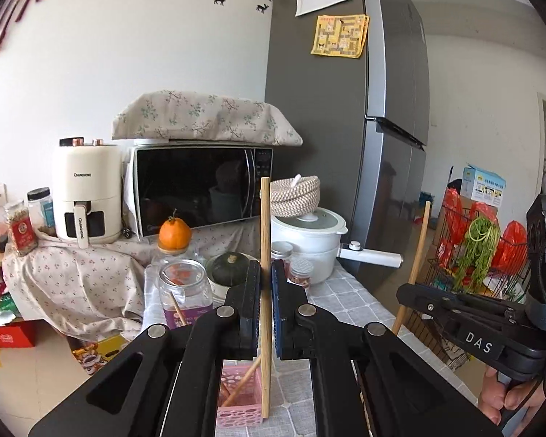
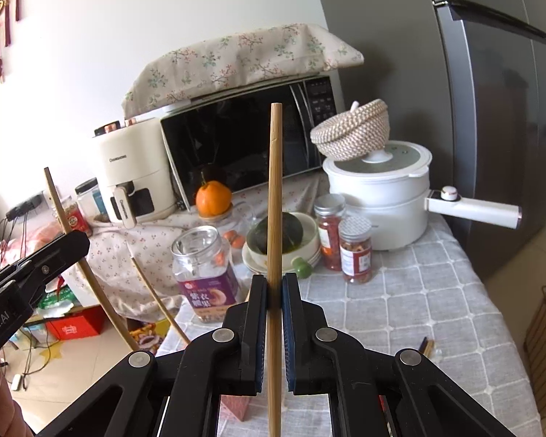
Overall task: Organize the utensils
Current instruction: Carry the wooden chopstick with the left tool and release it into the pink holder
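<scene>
Grey checked tablecloth ahead of both tongs, crowded at the far side with a microwave, white pot, jars and a bowl; bare cloth nearer, running to the table edge beside the fridge. Left tongs pinched tight on an upright chopstick, its lower end hanging just above the right wall of a pink holder below the fingers, another stick leaning inside. Right tongs likewise clamped on a second upright chopstick, over open cloth, holder corner just below to the left. More chopsticks lying flat to the right, near the cloth's front edge.
</scene>
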{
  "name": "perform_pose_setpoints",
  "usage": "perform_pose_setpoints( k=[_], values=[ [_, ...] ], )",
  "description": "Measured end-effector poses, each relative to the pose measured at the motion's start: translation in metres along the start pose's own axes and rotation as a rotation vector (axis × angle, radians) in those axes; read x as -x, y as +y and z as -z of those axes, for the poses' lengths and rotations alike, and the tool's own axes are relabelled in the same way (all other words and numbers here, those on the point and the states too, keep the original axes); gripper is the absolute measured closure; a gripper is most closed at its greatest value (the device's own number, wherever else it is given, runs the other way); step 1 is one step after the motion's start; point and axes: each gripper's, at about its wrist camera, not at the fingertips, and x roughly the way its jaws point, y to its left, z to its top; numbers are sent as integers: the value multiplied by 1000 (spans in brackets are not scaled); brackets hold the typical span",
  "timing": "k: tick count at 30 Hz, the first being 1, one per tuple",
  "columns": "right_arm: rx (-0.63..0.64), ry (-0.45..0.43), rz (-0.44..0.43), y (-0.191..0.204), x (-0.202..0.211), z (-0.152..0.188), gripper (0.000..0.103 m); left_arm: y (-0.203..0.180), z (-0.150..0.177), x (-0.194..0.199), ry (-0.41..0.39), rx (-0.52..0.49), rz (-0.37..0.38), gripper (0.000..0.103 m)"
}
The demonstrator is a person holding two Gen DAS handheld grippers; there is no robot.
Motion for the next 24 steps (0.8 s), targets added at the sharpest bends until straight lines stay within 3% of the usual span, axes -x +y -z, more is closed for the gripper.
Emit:
perform_pose_setpoints(
  k=[4,7,15,24],
  values=[
    [-17,-13,-20,8,-11,0,97,12,6,-12,-65,8,-35,97],
    [-27,-37,-35,14,-19,1,97,21,18,-31,-60,11,-60,97],
    [-62,-114,-68,26,-41,3,97,25,52,-79,63,-41,-89,97],
    [-92,-102,-63,31,-66,7,97,27,63,-90,135,-49,-105,94]
  ],
)
